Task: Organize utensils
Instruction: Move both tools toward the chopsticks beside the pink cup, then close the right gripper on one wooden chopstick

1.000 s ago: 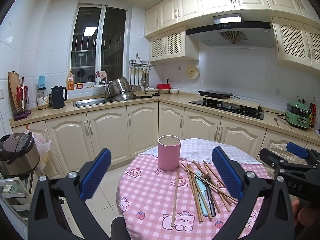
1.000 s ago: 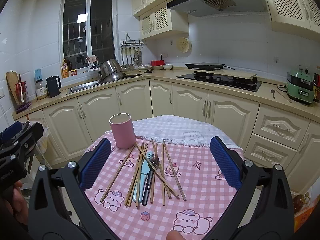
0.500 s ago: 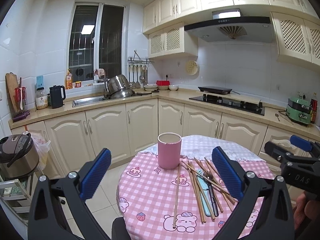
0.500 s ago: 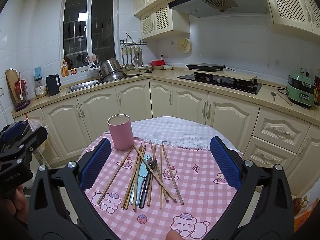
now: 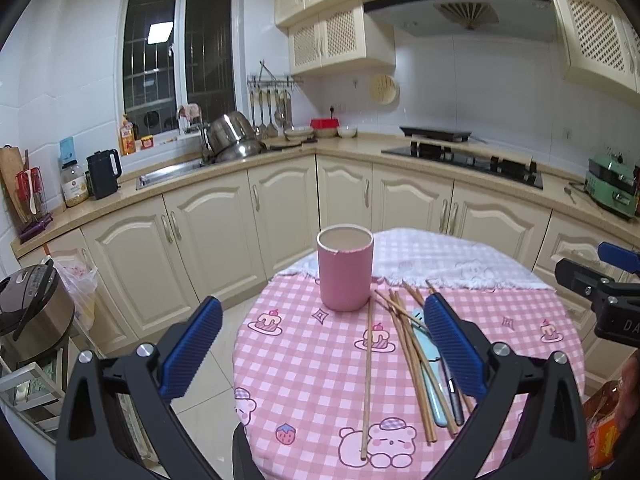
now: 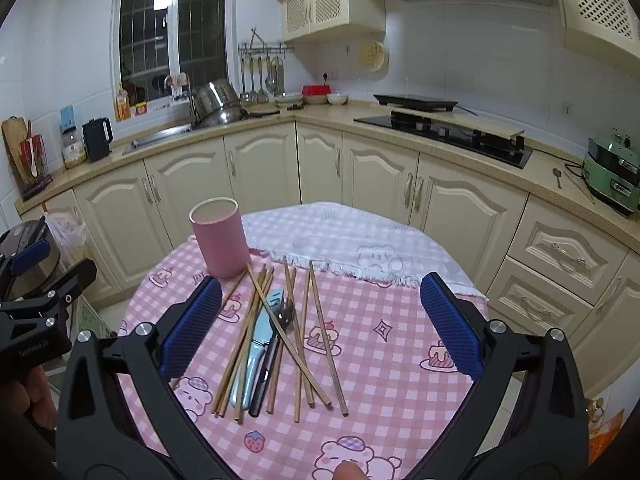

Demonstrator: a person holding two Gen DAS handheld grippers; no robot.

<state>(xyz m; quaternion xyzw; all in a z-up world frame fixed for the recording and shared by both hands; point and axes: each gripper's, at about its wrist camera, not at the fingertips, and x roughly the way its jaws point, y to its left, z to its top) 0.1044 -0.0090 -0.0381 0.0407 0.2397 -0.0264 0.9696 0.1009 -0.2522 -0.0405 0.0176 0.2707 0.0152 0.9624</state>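
Observation:
A pink cylindrical holder point(image 5: 345, 268) stands upright and empty on the round table with the pink checked cloth point(image 5: 304, 380); it also shows in the right wrist view point(image 6: 219, 238). Several wooden chopsticks point(image 6: 288, 332) lie in a loose pile beside it, with a light blue utensil point(image 6: 258, 340) and a black-handled fork point(image 6: 280, 320) among them. One chopstick point(image 5: 367, 376) lies apart to the left. My left gripper point(image 5: 320, 344) is open and empty above the table's near left. My right gripper point(image 6: 320, 328) is open and empty above the pile.
A white checked cloth point(image 6: 344, 240) covers the table's far side. Cream cabinets point(image 5: 280, 216) and a counter with sink, pots, stove point(image 6: 440, 132) and kettle point(image 5: 103, 174) run behind. A rice cooker point(image 5: 32, 312) stands on a rack at the left.
Both grippers have moved forward and lower toward the table; holder and utensils appear closer and larger. Nothing on the table has moved.

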